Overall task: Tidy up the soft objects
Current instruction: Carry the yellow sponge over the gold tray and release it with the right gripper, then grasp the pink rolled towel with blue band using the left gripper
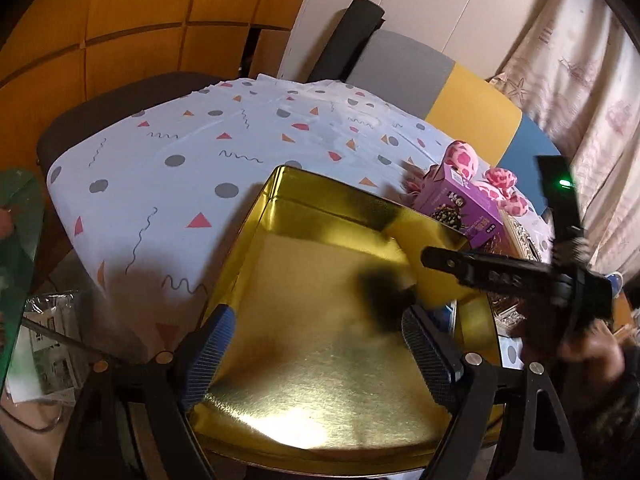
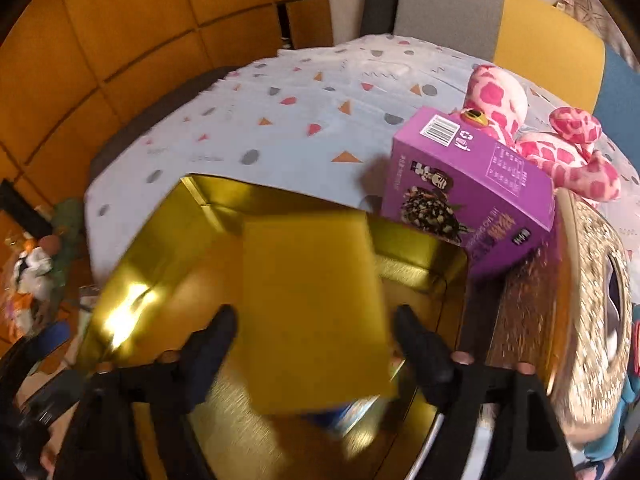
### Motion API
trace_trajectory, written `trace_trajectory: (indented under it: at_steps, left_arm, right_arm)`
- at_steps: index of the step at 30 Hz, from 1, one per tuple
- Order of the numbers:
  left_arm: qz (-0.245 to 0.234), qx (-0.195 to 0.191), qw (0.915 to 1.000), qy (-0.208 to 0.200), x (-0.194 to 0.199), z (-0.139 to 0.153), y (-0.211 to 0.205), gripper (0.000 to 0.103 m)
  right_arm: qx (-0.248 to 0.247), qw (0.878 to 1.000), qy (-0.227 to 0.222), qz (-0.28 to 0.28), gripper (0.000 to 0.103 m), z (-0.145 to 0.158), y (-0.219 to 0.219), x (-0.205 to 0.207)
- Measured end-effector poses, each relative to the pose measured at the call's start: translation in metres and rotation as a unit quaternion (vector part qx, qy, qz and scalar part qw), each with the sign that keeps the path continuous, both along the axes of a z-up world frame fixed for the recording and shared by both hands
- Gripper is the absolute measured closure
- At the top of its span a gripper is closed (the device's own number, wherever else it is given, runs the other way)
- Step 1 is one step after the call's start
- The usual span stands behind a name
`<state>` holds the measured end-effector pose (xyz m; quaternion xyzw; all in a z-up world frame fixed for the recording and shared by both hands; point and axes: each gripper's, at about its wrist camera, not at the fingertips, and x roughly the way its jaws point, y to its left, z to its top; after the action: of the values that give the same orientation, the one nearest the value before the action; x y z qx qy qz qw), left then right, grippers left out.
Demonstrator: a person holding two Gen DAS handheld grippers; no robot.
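1. Yellow sponge (image 2: 312,312) lies between the right gripper's (image 2: 316,340) wide-open jaws, over the gold tin (image 2: 416,248); whether a pad touches it is lost in blur.
2. Left gripper (image 1: 316,344) is open and empty above the tin's floor.
3. Pink plush toy (image 2: 560,152) sits near the counter's (image 2: 280,120) right edge, half hidden behind the purple box (image 2: 472,184).
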<state>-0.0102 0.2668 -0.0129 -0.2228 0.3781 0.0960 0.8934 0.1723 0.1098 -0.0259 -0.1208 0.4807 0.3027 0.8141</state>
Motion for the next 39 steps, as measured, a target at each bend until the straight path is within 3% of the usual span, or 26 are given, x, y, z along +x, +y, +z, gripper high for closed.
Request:
trace_trajectory:
  at_steps: [4, 12, 15, 19, 23, 28, 39]
  left_arm:
    - [-0.001, 0.014, 0.9999, 0.008, -0.001, -0.001, -0.002, 0.017]
    - [-0.022, 0.018, 0.9996, 0.002, 0.005, 0.003, -0.019, 0.017]
    - [-0.038, 0.036, 0.9986, 0.004, 0.007, 0.006, -0.033, 0.017]
    - [-0.057, 0.061, 0.9965, 0.002, 0.008, 0.012, -0.052, 0.009]
    - [-0.078, 0.078, 0.9939, -0.001, 0.009, 0.016, -0.07, 0.007]
    - [-0.105, 0.096, 0.9897, -0.002, 0.011, 0.02, -0.092, 0.0]
    - [-0.175, 0.13, 0.976, -0.007, 0.018, 0.029, -0.142, 0.0]
  right_arm:
    - [0.002, 1.0, 0.005, -0.008, 0.012, -0.003, -0.009, 0.002]
    - [0.022, 0.997, -0.072, -0.003, 0.012, 0.03, -0.049, -0.048]
    - [0.018, 0.994, -0.105, -0.006, 0.012, 0.038, -0.062, -0.067]
    - [0.016, 0.992, -0.126, -0.02, 0.012, 0.045, -0.083, -0.083]
    - [0.015, 0.989, -0.14, -0.038, 0.012, 0.048, -0.103, -0.092]
    - [0.015, 0.987, -0.146, -0.07, 0.012, 0.049, -0.135, -0.095]
    - [0.007, 0.968, -0.16, -0.192, 0.012, 0.052, -0.239, -0.083]
